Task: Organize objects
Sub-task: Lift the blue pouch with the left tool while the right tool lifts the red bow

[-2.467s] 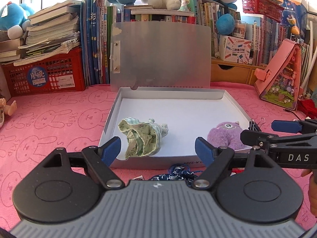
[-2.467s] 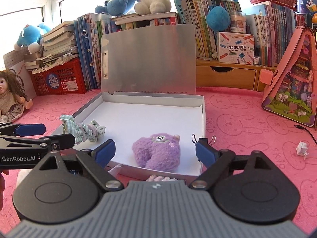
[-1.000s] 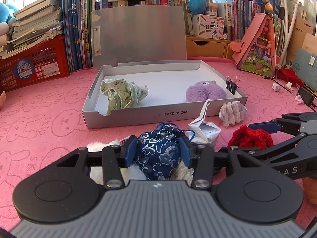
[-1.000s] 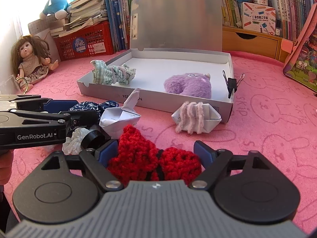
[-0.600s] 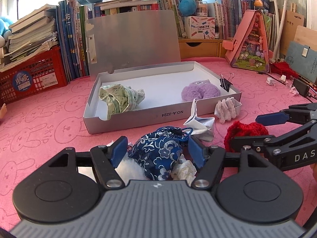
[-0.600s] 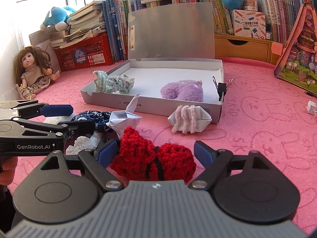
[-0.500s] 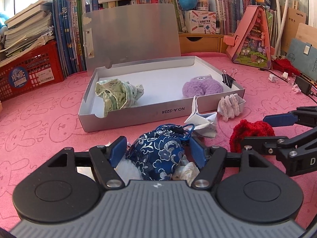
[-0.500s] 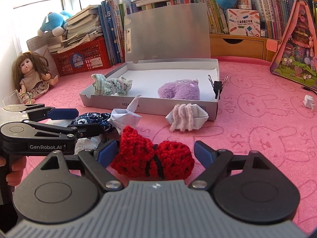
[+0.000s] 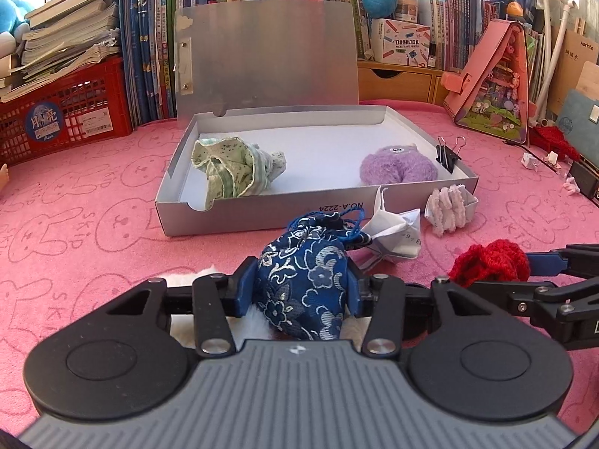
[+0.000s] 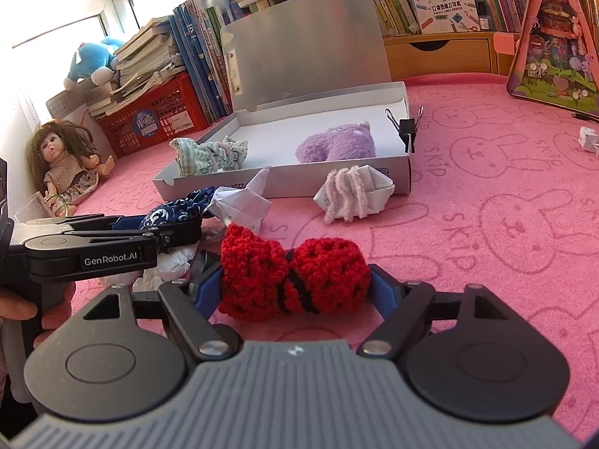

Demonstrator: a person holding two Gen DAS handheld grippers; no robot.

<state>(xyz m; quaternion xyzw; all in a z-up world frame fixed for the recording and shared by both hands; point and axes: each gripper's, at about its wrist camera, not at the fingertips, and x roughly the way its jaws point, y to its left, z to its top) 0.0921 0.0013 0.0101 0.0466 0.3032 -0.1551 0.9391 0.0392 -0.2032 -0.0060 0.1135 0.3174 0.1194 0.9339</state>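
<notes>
A: Left claw [image 9: 297, 293]? Quick.
B: Bottom centre of the left wrist frame. Its jaws have just been closing, and both blue pads now press the sides of the blue pouch [image 9: 303, 284].
A: Right claw [image 10: 295, 286]?
B: Low centre of the right wrist frame. Jaws have just been closing there too, and they now pinch the red knit [image 10: 294, 275] at both ends. In the left frame that knit shows at the right edge.
A: Next back?
B: White paper fold [image 9: 393, 237] just behind the pouch, centre right of the left frame. Right of it a second paper fold with pale yarn [image 9: 451, 205], touching the box's front corner.
A: Box?
B: Grey box [image 9: 262, 217] mid-frame on the pink surface [image 9: 93, 232], lid standing upright at the back. Inside: green cloth [image 9: 234, 168] at left, purple plush [image 9: 398, 168] at right. Black clip [image 9: 447, 155] on the right wall.
A: Far stuff?
B: Red crate [image 9: 63, 119] upper left, books along the top, pink case [image 9: 494, 86] upper right. Doll [image 10: 63, 164] at the left edge of the right frame.
</notes>
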